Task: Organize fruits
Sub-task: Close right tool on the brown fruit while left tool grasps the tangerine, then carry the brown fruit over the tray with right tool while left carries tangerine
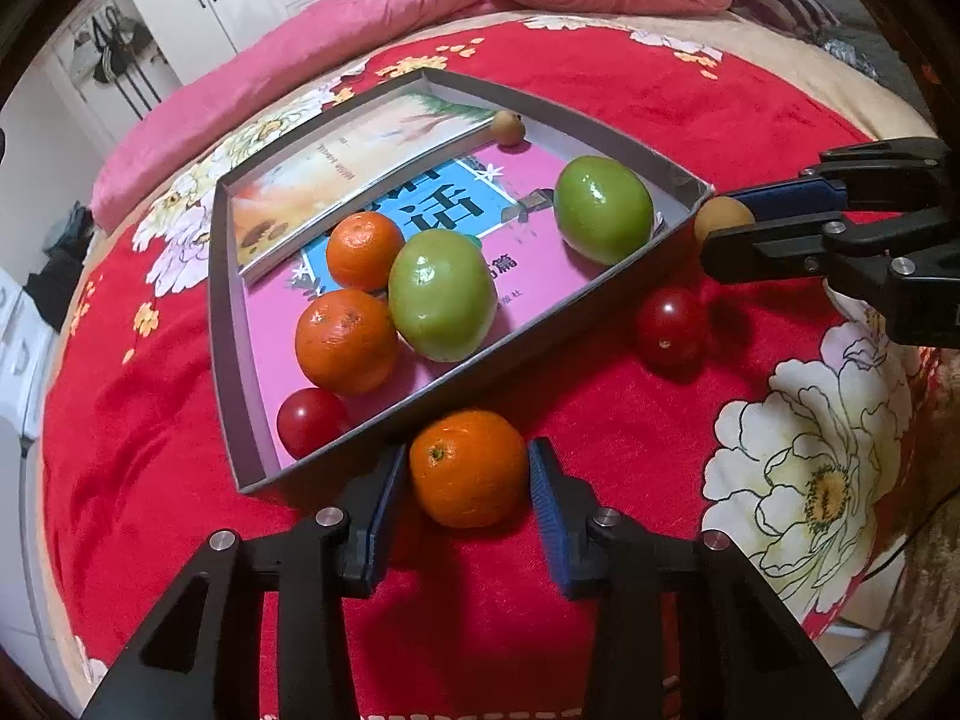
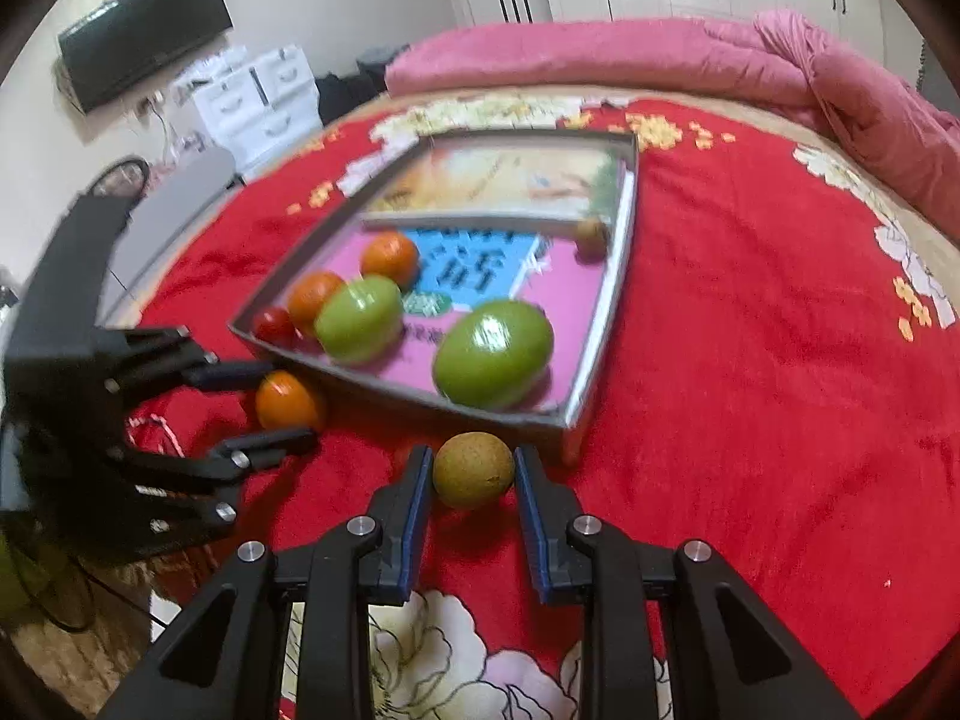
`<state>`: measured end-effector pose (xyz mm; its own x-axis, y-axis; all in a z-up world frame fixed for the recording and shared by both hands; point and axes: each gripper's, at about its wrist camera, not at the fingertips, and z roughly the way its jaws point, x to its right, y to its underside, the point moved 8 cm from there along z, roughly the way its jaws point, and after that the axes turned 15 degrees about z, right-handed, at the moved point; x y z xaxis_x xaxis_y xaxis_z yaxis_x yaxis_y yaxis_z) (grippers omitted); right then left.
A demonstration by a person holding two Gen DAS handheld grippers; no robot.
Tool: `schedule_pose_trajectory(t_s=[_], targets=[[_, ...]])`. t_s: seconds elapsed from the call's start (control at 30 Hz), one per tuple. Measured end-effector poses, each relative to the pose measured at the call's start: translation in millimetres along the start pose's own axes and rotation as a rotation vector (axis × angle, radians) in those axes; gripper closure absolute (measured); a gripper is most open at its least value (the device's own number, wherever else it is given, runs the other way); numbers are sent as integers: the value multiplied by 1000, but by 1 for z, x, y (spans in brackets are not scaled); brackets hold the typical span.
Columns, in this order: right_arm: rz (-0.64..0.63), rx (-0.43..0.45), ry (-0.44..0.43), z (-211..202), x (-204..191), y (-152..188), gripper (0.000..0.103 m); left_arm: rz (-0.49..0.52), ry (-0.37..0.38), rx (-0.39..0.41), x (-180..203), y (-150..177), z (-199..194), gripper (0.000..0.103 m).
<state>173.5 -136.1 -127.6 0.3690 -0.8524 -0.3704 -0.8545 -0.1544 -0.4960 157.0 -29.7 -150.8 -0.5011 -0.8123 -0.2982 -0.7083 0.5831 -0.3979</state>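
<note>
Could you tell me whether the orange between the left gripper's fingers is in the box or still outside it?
Outside. The orange rests on the red blanket just outside the box, between the left gripper's open fingers.

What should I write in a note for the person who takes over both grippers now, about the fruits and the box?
Left gripper: open, fingers around an orange on the red blanket, not clamped.
Right gripper: open around a small brown fruit at the box corner.
Done: the box holds two oranges, two green fruits, one red tomato and one brown fruit.
Left: these two fruits, plus a red tomato on the blanket.
</note>
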Motion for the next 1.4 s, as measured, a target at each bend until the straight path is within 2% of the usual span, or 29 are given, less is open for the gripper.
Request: schedule_pose_trajectory(t_s=[0.27, 0.53, 0.77, 1.1, 1.4], targets=[[-26, 58, -40, -11, -12, -7, 75, -132, 126, 103, -8, -10, -22, 62], [-33, 104, -58, -19, -16, -13, 75, -224, 161, 179, -21, -18, -44, 62], [-47, 149, -77, -28, -20, -21, 75, -309, 139, 237, -46, -20, -61, 62], [-39, 185, -80, -34, -20, -27, 75, -381, 94, 253, -75, -11, -61, 62], [-19, 205, -62, -35, -11, -33, 75, -399, 93, 277, -81, -14, -58, 62]])
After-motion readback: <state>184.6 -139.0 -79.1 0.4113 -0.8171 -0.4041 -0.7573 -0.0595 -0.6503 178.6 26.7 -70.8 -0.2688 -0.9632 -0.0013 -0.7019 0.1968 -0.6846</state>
